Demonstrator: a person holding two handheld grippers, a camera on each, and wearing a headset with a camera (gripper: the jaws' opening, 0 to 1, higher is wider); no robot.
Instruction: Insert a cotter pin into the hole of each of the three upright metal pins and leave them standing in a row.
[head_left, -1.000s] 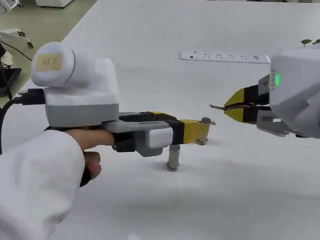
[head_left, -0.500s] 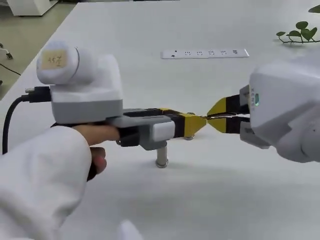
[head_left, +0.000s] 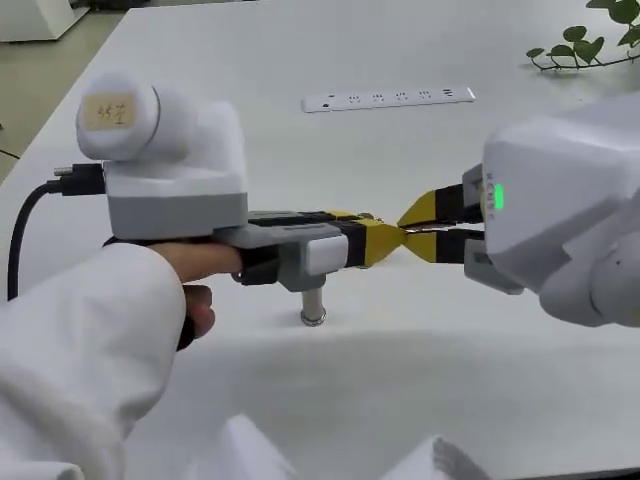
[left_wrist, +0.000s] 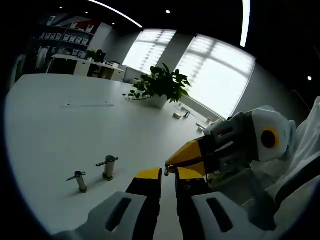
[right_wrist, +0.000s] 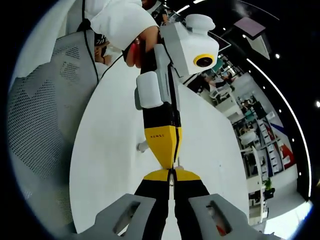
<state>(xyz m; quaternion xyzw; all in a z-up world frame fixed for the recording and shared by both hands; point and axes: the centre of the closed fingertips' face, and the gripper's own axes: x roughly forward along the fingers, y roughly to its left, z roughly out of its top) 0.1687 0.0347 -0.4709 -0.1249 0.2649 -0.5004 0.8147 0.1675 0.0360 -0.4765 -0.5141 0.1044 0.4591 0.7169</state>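
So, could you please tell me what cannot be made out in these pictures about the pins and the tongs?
Head view: the white-and-grey left gripper covers the top of the short upright steel pin, hiding its hole.
Where the yellow tongs meet, all views: the thin metal cotter pin in the right gripper is too small to follow; whether the left tongs grip anything cannot be told.

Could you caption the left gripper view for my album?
Left gripper and right gripper meet tip to tip; two upright metal pins, cotter pins inserted, stand nearby.
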